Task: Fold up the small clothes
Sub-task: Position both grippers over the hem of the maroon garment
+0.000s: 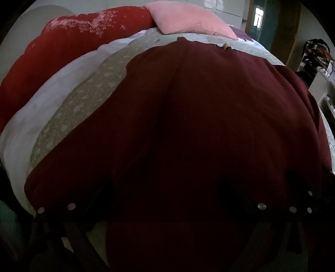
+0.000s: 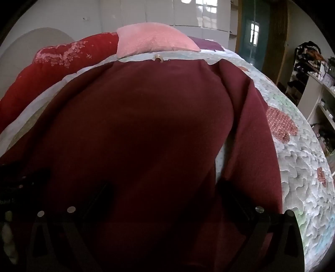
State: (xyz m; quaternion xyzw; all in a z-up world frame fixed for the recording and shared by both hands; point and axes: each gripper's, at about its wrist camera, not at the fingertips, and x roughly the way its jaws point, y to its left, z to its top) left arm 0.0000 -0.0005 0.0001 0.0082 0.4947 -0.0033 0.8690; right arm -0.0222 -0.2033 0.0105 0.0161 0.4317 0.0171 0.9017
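Note:
A dark maroon garment (image 1: 199, 117) lies spread flat on the bed and fills most of both views (image 2: 146, 125). A sleeve or side flap lies along its right edge (image 2: 257, 129). A small tan tag or button sits at its far edge (image 1: 226, 46) (image 2: 158, 57). My left gripper (image 1: 165, 188) hovers low over the near hem with its jaws wide apart and nothing between them. My right gripper (image 2: 165, 190) hovers the same way over the near part of the garment, jaws wide apart. The other gripper's black body shows at the right edge of the left view (image 1: 301, 188).
The bed has a pale quilt with red dotted patches (image 2: 303, 167) and a grey-green patterned sheet (image 1: 83, 100). A red blanket (image 1: 62, 46) and a pink pillow (image 1: 188, 18) lie at the head. Shelves with clutter (image 2: 314, 69) stand right of the bed.

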